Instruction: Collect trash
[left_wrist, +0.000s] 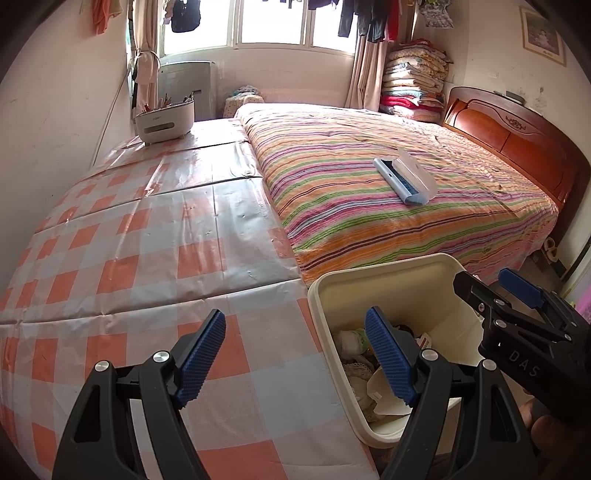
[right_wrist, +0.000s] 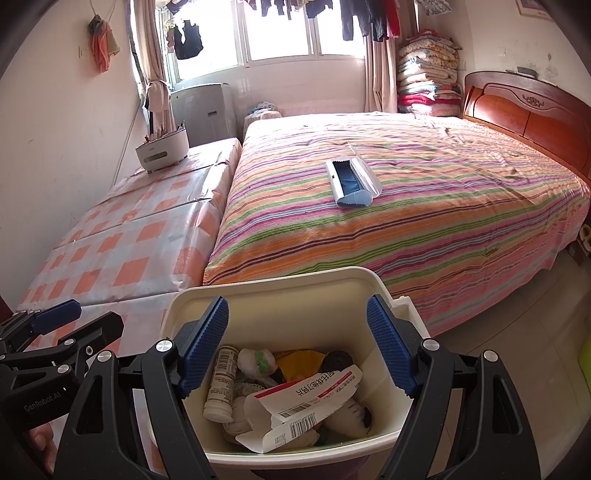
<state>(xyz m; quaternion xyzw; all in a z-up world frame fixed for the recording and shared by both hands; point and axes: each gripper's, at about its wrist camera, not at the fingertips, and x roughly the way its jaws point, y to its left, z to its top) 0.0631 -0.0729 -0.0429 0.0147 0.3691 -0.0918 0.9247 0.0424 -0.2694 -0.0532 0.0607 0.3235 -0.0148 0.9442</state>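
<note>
A cream trash bin (right_wrist: 280, 295) is seen at the foot of the bed (right_wrist: 406, 206), just beside the checkered surface (left_wrist: 147, 258). Inside it, a torn white carton (right_wrist: 295, 410) with a barcode, a small bottle (right_wrist: 221, 384), crumpled tissue (right_wrist: 256, 360) and a yellow wrapper (right_wrist: 299, 360) are piled. The right gripper (right_wrist: 297, 350) is held over the bin's opening with its jaws spread wide and nothing gripped. The left gripper (left_wrist: 295, 362) is held at the bin's left rim, partly over the surface, its jaws likewise wide apart and empty. A blue and white lint brush (right_wrist: 351, 181) is left lying on the striped bedspread, well apart from the bin
</note>
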